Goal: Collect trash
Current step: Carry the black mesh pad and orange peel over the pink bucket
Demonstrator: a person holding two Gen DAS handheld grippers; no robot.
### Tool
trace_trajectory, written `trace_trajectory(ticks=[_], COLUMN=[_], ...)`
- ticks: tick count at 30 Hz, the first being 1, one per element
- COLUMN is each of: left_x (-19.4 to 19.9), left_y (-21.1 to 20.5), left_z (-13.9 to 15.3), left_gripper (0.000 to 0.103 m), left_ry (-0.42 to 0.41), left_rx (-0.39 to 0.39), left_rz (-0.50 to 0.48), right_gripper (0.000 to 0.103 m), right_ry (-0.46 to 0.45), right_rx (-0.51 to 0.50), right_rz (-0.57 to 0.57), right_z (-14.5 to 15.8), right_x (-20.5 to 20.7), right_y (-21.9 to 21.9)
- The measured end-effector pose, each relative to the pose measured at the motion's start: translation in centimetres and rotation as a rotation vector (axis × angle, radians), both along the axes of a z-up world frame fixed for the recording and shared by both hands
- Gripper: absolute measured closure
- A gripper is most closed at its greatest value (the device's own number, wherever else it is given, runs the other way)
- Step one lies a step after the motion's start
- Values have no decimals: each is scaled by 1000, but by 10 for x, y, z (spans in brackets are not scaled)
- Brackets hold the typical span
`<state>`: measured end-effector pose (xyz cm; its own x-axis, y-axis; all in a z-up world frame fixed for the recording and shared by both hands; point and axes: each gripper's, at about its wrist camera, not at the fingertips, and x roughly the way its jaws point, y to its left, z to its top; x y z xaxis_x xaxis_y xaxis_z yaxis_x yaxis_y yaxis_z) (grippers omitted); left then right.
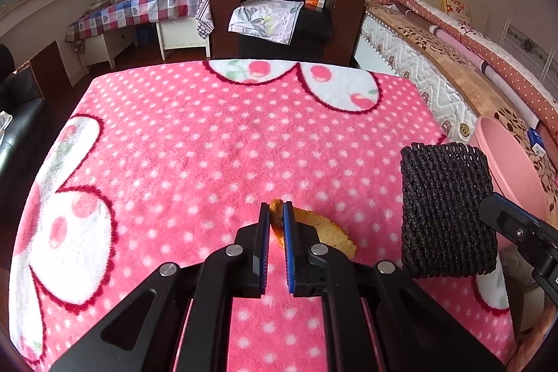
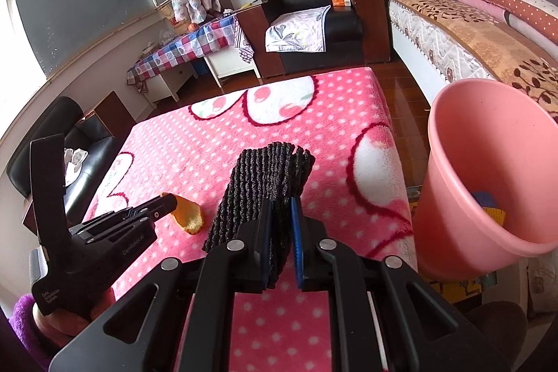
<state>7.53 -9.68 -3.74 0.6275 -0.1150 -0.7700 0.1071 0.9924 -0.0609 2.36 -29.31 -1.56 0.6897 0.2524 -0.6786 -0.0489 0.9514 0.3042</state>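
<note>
Left gripper [image 1: 276, 210]: I am pinching the orange peel [image 1: 324, 230] by its near-left end, fingers pressed together on it.
Orange peel: it is lying near the table's near edge on the pink polka-dot blanket [image 1: 216, 142], long axis pointing toward the near right corner.
Right gripper [image 2: 281, 203]: I am clamping the black foam net [image 2: 265, 176], lifting it.
Black foam net: its long axis is pointing away from me, over the table's right edge.
Pink bin [image 2: 450, 197]: it is standing just beside the table's right edge, tilted.

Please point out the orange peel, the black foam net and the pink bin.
orange peel [image 1: 327, 232]: left wrist view, its broad flat part.
black foam net [image 1: 448, 208]: left wrist view, its middle.
pink bin [image 2: 464, 197]: right wrist view, outer wall.
</note>
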Motion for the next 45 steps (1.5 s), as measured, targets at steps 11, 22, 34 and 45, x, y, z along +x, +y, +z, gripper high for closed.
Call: trace_trajectory(ticks=[11,22,34,45], left_x=[-2,-5,-5,-5], left_y=[1,-15,-62,-137], left_z=[-1,19,59,94], left_gripper=[96,97,97,97], left_ry=[4,-40,-120,-168], left_rx=[0,-4,-19,-57], left_rz=[11,-37,-130,-278], right_gripper=[92,92,92,92], right_ry=[-19,-40,-85,-110], right_rx=[-4,13,18,12], right_rz=[4,-19,-123,-288], right_z=[4,8,20,26], right_x=[-5,-8,-21,-40], right_y=[-2,-12,-57,-124])
